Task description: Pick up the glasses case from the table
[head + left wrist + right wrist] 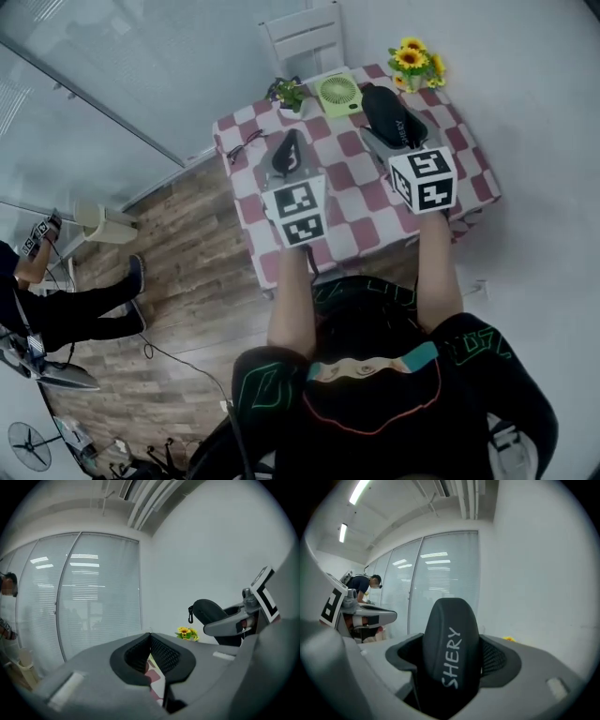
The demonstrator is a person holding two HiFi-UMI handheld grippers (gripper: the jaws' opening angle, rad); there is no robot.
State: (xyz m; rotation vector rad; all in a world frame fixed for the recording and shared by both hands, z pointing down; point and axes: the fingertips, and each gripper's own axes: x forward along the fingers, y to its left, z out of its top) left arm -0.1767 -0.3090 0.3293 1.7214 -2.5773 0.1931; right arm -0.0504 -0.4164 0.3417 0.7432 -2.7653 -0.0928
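Apparently clear of the surface [352, 223], glasses case [451, 620] clamped in right hand-held gripper [452, 656]; left hand-held gripper [150, 639] closed, empty. Keep squeeze steady while raising.

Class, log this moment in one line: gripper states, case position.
left gripper: shut, empty | right gripper: shut on case | case: held above table

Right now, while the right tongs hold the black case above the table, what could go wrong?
1. The black oval glasses case sticks far out of the right tongs and seems to be gripped toward one end only, so it might pivot or slip out.
2. It hangs near the green round fan and the yellow sunflowers. A fall or a wide swing could knock them over.
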